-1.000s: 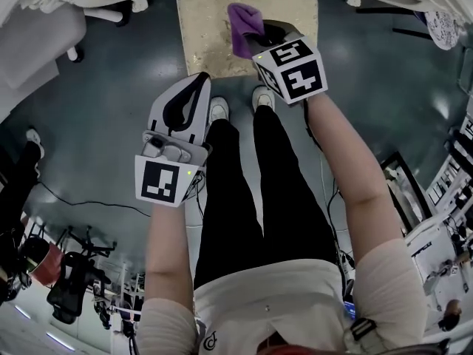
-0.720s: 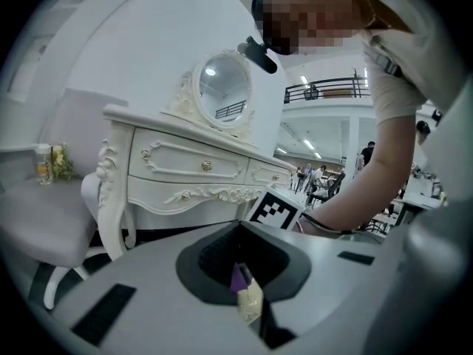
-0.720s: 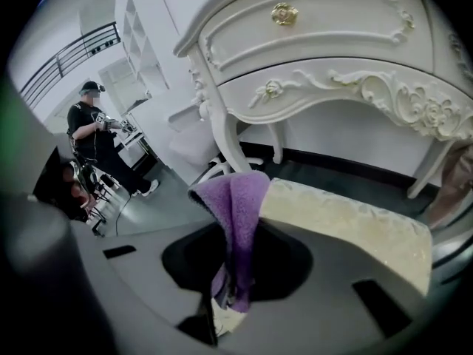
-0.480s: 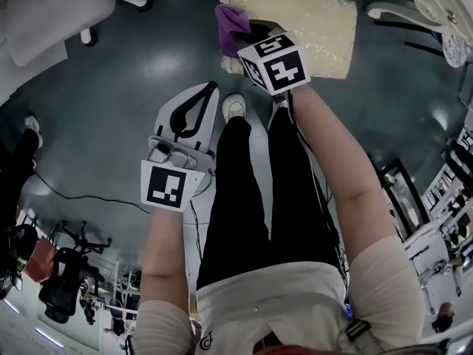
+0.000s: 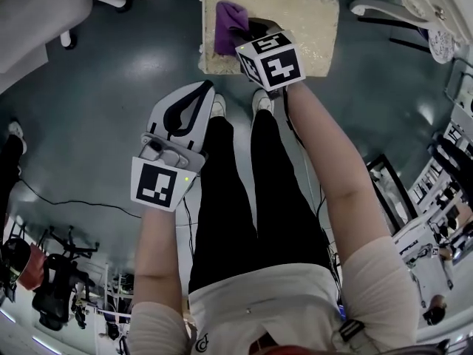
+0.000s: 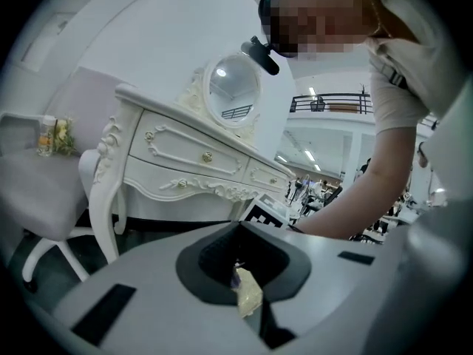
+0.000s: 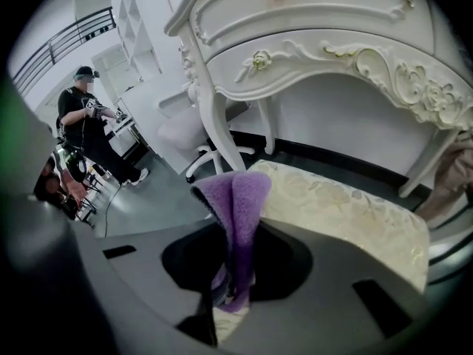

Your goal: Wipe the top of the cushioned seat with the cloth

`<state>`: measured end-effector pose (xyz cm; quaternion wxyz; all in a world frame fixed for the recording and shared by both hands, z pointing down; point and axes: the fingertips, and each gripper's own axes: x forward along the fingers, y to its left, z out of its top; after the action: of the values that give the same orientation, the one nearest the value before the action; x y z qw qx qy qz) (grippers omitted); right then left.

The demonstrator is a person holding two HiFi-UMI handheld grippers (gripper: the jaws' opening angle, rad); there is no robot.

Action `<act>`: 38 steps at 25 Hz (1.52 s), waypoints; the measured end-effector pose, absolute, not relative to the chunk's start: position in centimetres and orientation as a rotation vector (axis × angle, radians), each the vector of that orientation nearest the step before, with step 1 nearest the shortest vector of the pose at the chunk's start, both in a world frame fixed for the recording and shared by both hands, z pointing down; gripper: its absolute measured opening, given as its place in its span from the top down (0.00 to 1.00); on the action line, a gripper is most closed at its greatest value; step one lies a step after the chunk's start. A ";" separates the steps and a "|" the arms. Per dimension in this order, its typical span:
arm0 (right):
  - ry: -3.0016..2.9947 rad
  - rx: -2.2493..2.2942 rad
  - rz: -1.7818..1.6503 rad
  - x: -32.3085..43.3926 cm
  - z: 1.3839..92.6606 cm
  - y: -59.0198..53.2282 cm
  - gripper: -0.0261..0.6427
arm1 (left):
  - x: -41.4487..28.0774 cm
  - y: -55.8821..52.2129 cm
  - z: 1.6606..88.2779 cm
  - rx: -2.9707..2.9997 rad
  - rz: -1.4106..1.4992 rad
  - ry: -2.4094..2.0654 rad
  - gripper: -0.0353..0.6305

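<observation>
A person's right gripper (image 5: 250,29) clamps a folded purple cloth (image 5: 228,22) between its jaws at the left part of the cream patterned cushioned seat (image 5: 310,21), as the head view shows it. The seat stands before a white carved dressing table (image 7: 332,43). The left gripper (image 5: 205,91), jaws drawn together on nothing, hangs well apart from the seat, beside the person's black-trousered leg (image 5: 222,198).
</observation>
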<state>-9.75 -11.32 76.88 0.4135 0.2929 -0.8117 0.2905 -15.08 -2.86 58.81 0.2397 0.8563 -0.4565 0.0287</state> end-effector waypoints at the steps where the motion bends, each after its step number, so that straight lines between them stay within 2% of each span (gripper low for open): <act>1: -2.037 0.740 0.722 -9.0 76.9 -11.4 0.85 | -14.3 -3.1 58.7 2.349 0.063 -1.242 0.93; 27: -1.952 0.820 0.710 11.2 77.3 -13.5 0.84 | 2.4 -5.3 59.6 2.375 0.136 -1.257 0.93; 38: -1.897 0.849 0.740 17.9 77.8 -13.8 0.85 | 7.3 -6.2 59.8 2.378 0.131 -1.239 0.93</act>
<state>17.90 -13.84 77.77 0.4508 0.3435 -0.7676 0.2993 7.26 -6.21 59.83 0.2266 0.8627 -0.4497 0.0476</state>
